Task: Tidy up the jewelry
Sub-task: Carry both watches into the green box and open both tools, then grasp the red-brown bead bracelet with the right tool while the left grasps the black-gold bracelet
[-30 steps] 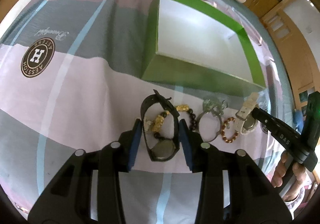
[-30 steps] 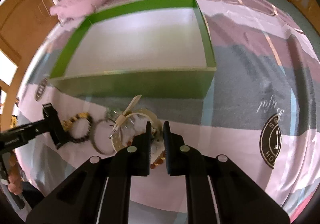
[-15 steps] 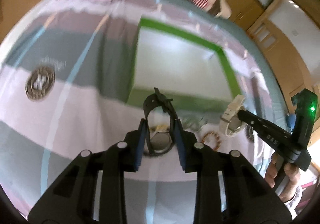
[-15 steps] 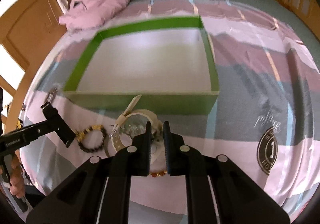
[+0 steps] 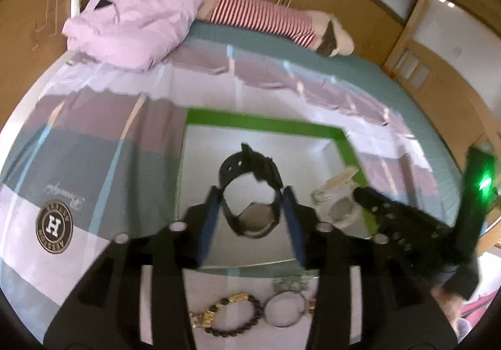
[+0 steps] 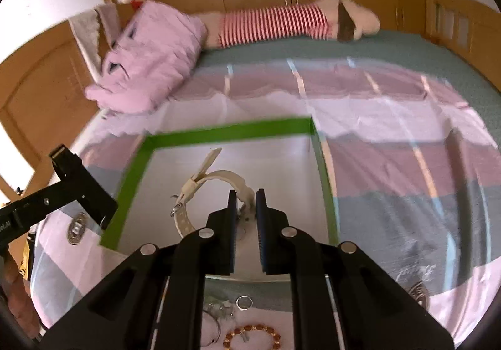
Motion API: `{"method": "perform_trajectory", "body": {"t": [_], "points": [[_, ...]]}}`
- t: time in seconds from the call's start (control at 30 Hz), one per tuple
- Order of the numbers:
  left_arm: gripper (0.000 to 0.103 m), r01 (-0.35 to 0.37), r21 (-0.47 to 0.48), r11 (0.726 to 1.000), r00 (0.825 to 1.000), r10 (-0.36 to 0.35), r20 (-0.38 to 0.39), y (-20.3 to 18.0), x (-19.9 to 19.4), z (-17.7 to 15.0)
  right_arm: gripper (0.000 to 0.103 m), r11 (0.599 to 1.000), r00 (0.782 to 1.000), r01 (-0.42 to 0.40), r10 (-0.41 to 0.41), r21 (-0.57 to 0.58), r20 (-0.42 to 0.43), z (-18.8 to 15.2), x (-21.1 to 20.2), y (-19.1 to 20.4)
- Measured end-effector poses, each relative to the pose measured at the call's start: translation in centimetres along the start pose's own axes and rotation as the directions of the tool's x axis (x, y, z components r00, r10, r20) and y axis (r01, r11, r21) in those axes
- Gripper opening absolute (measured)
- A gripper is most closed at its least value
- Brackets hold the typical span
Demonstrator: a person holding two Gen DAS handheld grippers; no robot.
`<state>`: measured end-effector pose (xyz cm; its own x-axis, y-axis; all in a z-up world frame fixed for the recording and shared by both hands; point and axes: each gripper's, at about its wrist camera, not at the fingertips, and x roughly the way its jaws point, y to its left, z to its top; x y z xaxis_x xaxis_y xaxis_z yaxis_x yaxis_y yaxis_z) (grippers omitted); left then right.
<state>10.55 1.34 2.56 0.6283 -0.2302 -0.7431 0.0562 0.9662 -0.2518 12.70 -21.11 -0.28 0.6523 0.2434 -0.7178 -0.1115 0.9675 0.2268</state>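
A bed covered by a striped pink, mauve and grey sheet (image 5: 94,143) fills both views, with wooden cabinets behind it. One green box (image 5: 266,124) with a pale floor lies on the sheet. Beyond the box rest one pink pillow (image 5: 141,21) and one plush toy in a red-striped shirt (image 5: 266,18).

The left gripper (image 5: 252,209) clamps one black watch (image 5: 250,190) between its blue pads, held above the box floor. The right gripper (image 6: 243,212) pinches one white watch (image 6: 216,184), also over the box, toward its right wall.

On the sheet in front of the box's near wall lie four loose pieces: one dark beaded bracelet with gold charms (image 5: 228,312), one silver bangle (image 5: 285,307), one amber bead bracelet (image 6: 253,337) and one small silver ring (image 6: 244,302).
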Motion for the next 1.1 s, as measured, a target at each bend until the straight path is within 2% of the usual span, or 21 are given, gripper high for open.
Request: {"method": "perform_trajectory", "body": {"t": [0.07, 0.1, 0.13, 0.23, 0.3, 0.37, 0.47, 0.5, 0.6, 0.67, 0.8, 0.87, 0.9, 0.93, 1.0, 1.03, 1.07, 1.1], "points": [[0.047, -0.029, -0.002, 1.0, 0.999, 0.029, -0.033, 0.6, 0.8, -0.4, 0.027, 1.0, 1.0, 0.008, -0.007, 0.022, -0.03, -0.2, 1.1, -0.1], [0.048, -0.028, -0.003, 1.0, 0.999, 0.028, -0.033, 0.8, 0.6, -0.6, 0.04, 0.999, 1.0, 0.0, 0.001, 0.033, -0.024, -0.2, 0.9, -0.2], [0.049, -0.022, -0.004, 1.0, 0.999, 0.022, -0.027, 1.0, 0.1, -0.8, 0.048, 0.999, 1.0, -0.008, 0.009, 0.039, -0.012, -0.1, 0.5, -0.2], [0.053, -0.017, 0.017, 1.0, 0.999, 0.017, -0.032, 1.1, -1.5, -1.5, 0.048, 0.999, 0.999, -0.032, 0.032, 0.043, 0.012, 0.0, -1.5, -0.2], [0.054, -0.035, 0.051, 0.998, 0.998, 0.038, -0.049, 1.0, -2.7, -2.9, 0.048, 0.998, 0.998, -0.055, 0.055, 0.039, 0.003, -0.4, -2.6, -0.3], [0.054, -0.044, 0.077, 0.996, 0.992, 0.053, -0.112, 0.7, -3.1, -4.6, 0.048, 0.996, 0.996, -0.08, 0.082, 0.039, -0.046, -1.5, -3.3, -0.6], [0.054, 0.002, 0.112, 0.994, 0.982, 0.019, -0.187, 0.3, -2.6, -6.9, 0.048, 0.992, 0.977, -0.121, 0.127, 0.044, -0.171, -3.8, -3.1, -0.9], [0.054, -0.007, 0.125, 0.992, 0.976, 0.034, -0.214, 0.4, -2.1, -7.8, 0.047, 0.992, 0.973, -0.121, 0.126, 0.034, -0.196, -4.3, -2.8, -0.9], [0.054, -0.043, 0.126, 0.991, 0.956, 0.077, -0.282, 0.9, -0.1, -9.4, 0.047, 0.997, 0.959, -0.032, 0.01, -0.073, -0.284, -6.6, -1.3, -0.8], [0.054, -0.069, 0.124, 0.99, 0.941, 0.106, -0.321, 1.3, 1.7, -9.8, 0.047, 0.995, 0.93, 0.01, -0.044, -0.097, -0.364, -8.3, 0.2, -1.3], [0.054, -0.124, 0.14, 0.982, 0.917, 0.168, -0.362, 1.5, 4.4, -10.6, 0.047, 0.987, 0.894, 0.052, -0.113, -0.151, -0.433, -10.3, 2.3, -0.9], [0.053, -0.155, 0.175, 0.972, 0.917, 0.208, -0.34, 1.1, 5.0, -10.6, 0.041, 0.985, 0.883, 0.036, -0.11, -0.167, -0.456, -11.0, 3.0, -0.3], [0.052, -0.13, 0.169, 0.977, 0.92, 0.183, -0.348, 1.0, 5.1, -10.6, 0.035, 0.987, 0.876, -0.004, -0.076, -0.164, -0.476, -11.4, 3.2, 0.2], [0.044, -0.061, 0.145, 0.988, 0.925, 0.11, -0.363, 0.7, 5.0, -10.6, 0.027, 0.986, 0.877, -0.026, -0.057, -0.166, -0.477, -11.6, 3.2, 0.5], [0.032, 0.038, 0.108, 0.993, 0.917, 0.008, -0.4, 0.3, 4.9, -10.7, 0.01, 0.986, 0.875, -0.077, -0.005, -0.149, -0.485, -11.5, 2.9, 0.9], [0.031, 0.077, 0.087, 0.993, 0.915, -0.036, -0.402, 0.3, 4.7, -10.5, 0.009, 0.988, 0.876, -0.11, 0.044, -0.109, -0.48, -11.3, 2.6, 0.7], [0.031, 0.08, 0.079, 0.994, 0.917, -0.042, -0.397, 0.4, 4.6, -10.3, 0.01, 0.989, 0.883, -0.128, 0.077, -0.081, -0.462, -10.8, 2.1, 0.5], [0.031, 0.062, 0.073, 0.995, 0.922, -0.029, -0.386, 0.7, 4.6, -10.0, 0.01, 0.99, 0.895, -0.117, 0.072, -0.076, -0.439, -10.4, 1.7, 0.2]]}}
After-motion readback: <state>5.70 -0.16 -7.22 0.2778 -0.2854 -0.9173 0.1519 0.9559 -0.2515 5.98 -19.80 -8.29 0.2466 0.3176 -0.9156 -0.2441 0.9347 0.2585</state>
